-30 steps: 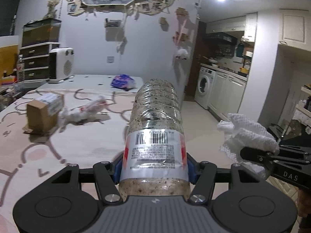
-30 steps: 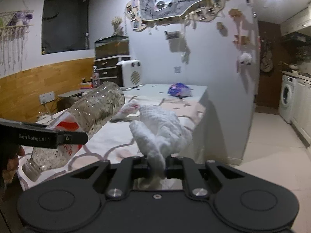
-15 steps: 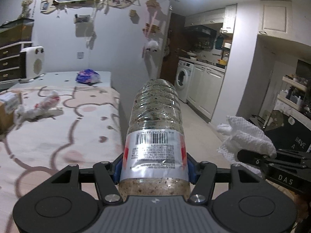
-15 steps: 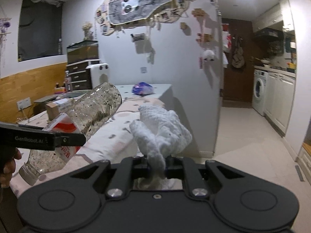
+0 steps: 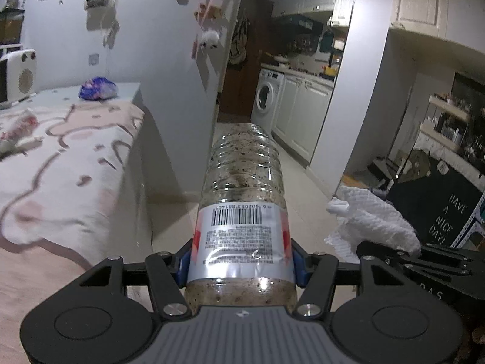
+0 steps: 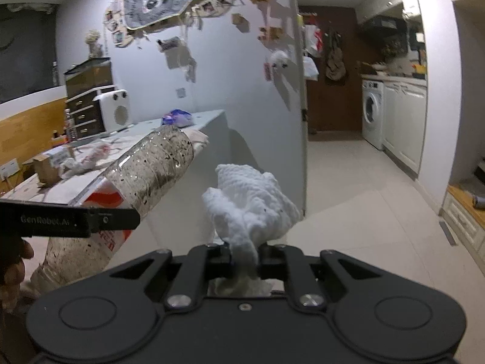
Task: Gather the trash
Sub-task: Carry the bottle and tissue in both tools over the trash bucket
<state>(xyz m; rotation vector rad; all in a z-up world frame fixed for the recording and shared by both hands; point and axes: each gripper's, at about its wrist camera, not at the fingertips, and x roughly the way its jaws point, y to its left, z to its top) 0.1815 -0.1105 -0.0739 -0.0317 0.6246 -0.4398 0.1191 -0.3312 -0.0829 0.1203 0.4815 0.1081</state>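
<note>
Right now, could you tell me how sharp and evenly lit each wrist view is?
Left wrist view: the plastic bottle in the left gripper is sharp, the table smeared and soft. Right wrist view: the paper towel in the right gripper is crisp; glare hits the upper wall, and fisheye bending curves the edges.

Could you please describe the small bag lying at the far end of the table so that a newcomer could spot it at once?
Start at the long table that runs to the decorated wall. At its pale far end, right of the white heater, lies the crumpled bag. It is the only blue and purple item there; the other litter is white, pink or brown.
</note>
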